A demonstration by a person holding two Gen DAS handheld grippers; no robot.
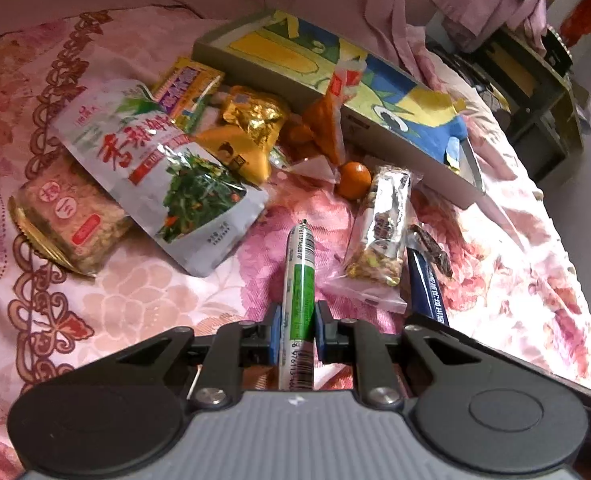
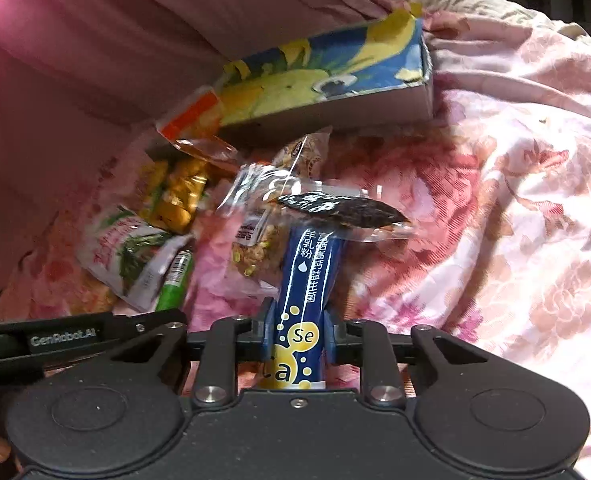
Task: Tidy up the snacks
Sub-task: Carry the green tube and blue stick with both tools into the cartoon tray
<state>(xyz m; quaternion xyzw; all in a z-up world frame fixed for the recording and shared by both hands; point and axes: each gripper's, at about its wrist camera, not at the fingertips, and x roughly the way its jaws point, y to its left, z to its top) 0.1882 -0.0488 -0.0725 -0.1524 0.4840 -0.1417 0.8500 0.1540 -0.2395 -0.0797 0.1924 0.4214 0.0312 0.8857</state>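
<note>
My left gripper is shut on a green and white sausage stick, which points away over the floral bedspread. In the right wrist view my right gripper is shut on a blue powder sachet; its pads press both sides. A dark snack in a clear wrapper lies across the sachet's far end. The sachet also shows in the left wrist view, just right of my left gripper. A shallow cartoon-printed box lies behind the snack pile.
Loose snacks lie on the bed: a seaweed pouch, a rice cake pack, a gold packet, a nut packet and a small orange. Pink fabric rises behind the box. The bed's edge drops off at right.
</note>
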